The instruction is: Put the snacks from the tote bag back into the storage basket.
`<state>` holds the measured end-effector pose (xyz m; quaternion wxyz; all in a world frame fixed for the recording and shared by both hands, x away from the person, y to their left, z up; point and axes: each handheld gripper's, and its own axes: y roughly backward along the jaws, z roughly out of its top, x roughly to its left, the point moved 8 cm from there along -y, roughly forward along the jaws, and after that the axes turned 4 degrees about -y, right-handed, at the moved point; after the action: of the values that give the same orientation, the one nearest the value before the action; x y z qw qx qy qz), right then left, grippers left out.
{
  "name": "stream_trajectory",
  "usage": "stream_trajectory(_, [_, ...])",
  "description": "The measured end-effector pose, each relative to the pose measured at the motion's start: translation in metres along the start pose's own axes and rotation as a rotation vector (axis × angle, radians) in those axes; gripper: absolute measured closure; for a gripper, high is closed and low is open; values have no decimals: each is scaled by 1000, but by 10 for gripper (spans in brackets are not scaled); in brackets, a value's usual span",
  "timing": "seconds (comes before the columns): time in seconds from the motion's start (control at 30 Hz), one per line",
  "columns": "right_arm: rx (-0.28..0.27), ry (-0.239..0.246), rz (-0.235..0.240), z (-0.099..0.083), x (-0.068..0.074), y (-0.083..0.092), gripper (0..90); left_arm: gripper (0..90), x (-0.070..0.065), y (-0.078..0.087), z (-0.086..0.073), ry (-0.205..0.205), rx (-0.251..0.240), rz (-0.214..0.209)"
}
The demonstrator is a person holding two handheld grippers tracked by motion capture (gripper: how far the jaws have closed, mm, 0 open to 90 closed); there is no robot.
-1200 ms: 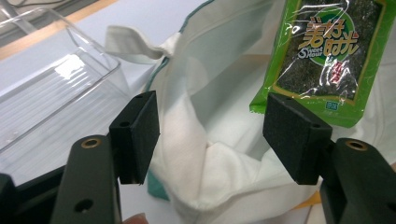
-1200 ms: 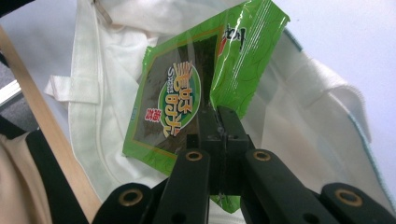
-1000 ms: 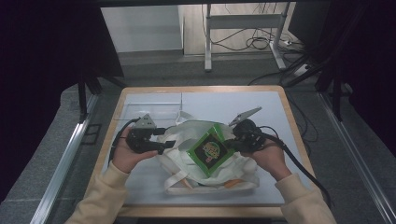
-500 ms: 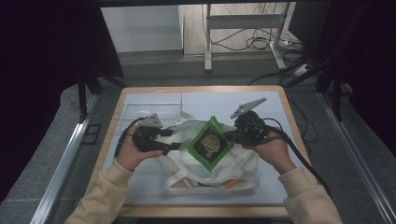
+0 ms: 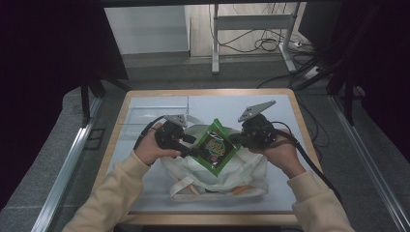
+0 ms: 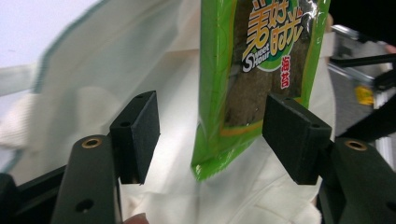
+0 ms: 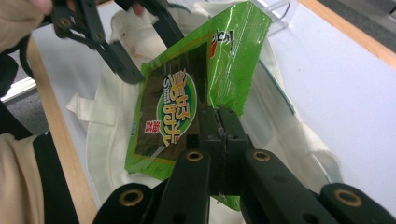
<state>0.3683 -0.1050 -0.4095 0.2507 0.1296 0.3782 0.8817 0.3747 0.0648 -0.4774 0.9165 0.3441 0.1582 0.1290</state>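
A green snack packet (image 5: 215,147) with a dark window and a round label hangs above a cream cloth tote bag (image 5: 220,176) on the table. My right gripper (image 5: 235,140) is shut on the packet's edge (image 7: 219,116), and holds it up. My left gripper (image 5: 196,151) stands open at the packet's other side. In the left gripper view the packet's lower corner (image 6: 219,154) hangs between the two spread pads (image 6: 140,133), touching neither that I can see. The bag (image 6: 93,102) lies behind it.
The table has a pale blue top (image 5: 290,193) and a wooden rim (image 5: 111,145). A clear plastic tray (image 5: 145,115) lies at the back left. Beyond the table are a metal stand (image 5: 251,29) and floor cables (image 5: 270,46).
Both grippers have lifted and moved away from the person. The packet has risen further out of the bag with the right gripper. The left gripper has closed in on its lower corner.
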Motion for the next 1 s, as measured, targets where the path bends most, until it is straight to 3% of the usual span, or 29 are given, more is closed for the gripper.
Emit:
stream_trajectory(0.13, [-16, 23, 7, 3, 5, 1, 897, 380, -5, -9, 0, -12, 21, -56])
stream_trajectory(0.23, [-19, 42, 12, 6, 8, -1, 897, 444, -9, -12, 0, -38, 40, -96])
stream_trajectory(0.37, [-23, 53, 17, 7, 9, -3, 897, 583, -8, -12, -2, -47, 57, -98])
stream_trajectory(0.53, [-39, 64, 18, 9, 8, -4, 895, 681, -9, -9, -3, -35, 44, -114])
stream_trajectory(0.7, [-46, 76, 15, 8, 6, -3, 892, 722, -10, -4, -5, -24, 31, -138])
stream_trajectory(1.0, [-55, 79, 25, 7, 8, -2, 880, 731, -13, 2, -5, -24, 16, -134])
